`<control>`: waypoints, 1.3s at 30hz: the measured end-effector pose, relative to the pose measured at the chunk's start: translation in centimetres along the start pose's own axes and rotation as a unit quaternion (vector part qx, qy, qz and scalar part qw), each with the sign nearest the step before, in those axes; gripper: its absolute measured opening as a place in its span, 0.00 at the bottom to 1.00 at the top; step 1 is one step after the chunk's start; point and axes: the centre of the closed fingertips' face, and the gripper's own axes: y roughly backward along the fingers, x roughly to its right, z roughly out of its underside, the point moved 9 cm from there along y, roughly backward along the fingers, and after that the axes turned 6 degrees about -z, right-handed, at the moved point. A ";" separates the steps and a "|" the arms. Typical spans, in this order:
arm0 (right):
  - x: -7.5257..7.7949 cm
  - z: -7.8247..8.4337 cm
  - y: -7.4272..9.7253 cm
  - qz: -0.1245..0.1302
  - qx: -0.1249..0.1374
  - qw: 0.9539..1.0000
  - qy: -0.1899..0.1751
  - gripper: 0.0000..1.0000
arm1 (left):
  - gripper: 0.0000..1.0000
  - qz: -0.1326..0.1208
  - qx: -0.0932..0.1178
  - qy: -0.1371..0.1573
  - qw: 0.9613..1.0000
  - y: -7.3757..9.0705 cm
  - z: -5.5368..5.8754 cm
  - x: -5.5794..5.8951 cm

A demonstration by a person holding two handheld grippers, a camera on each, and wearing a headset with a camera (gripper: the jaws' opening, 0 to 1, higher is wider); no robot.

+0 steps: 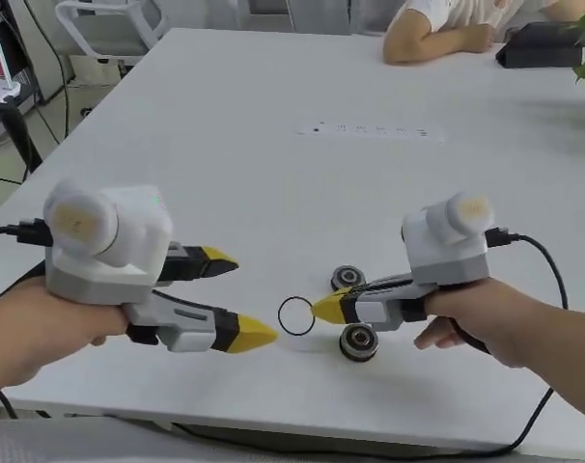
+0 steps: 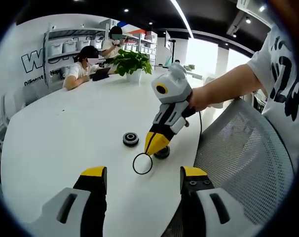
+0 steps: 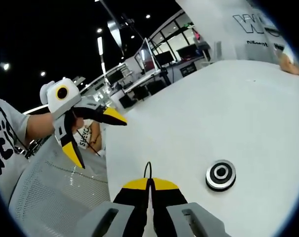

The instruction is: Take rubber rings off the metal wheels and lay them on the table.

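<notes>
Ring [image 1: 279,316], thin and black, is off its wheel and pinched by one edge in the right claw [image 1: 323,309], whose yellow tips are pressed together on it. The ring sticks out just ahead of those tips, low over the counter [image 1: 273,164]; I cannot tell whether it touches the top. In the right gripper view it shows edge-on, as a thin line rising from the tips.

Just beside the right claw, on the person's side, lies the near wheel [image 1: 358,341]. The far wheel [image 1: 348,278] lies just beyond the claw, apart from the first. Both lie flat on the counter. Whether either one carries a rubber ring is too small to tell.

Across from the ring, the left claw [image 1: 239,296] is spread wide and holds nothing, its tips aimed toward the ring but apart from it.

The step in hand looks like the laying-down: one ring is free and not yet released. The next move likely calls for lowering it flat onto bare counter clear of both wheels, then parting the right tips gently so the light ring does not cling or flick away. The left claw is placed to steady a wheel afterwards.
</notes>
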 end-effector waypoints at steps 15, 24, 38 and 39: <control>0.2 0.4 -1.0 0.002 -0.021 1.000 0.013 0.00 | 0.59 -0.008 0.003 0.003 1.000 0.1 0.0 -0.1; 0.3 0.6 -1.0 0.011 -0.029 0.999 0.026 0.01 | 0.59 -0.010 0.003 0.009 1.000 0.2 0.3 -0.2; 0.1 0.5 -0.2 0.017 -0.028 0.999 0.041 0.14 | 0.59 -0.003 -0.003 0.009 1.000 0.0 0.2 0.0; 0.1 0.5 -0.2 0.016 -0.027 0.999 0.041 0.14 | 0.58 -0.001 -0.004 0.008 1.000 -0.1 0.2 0.1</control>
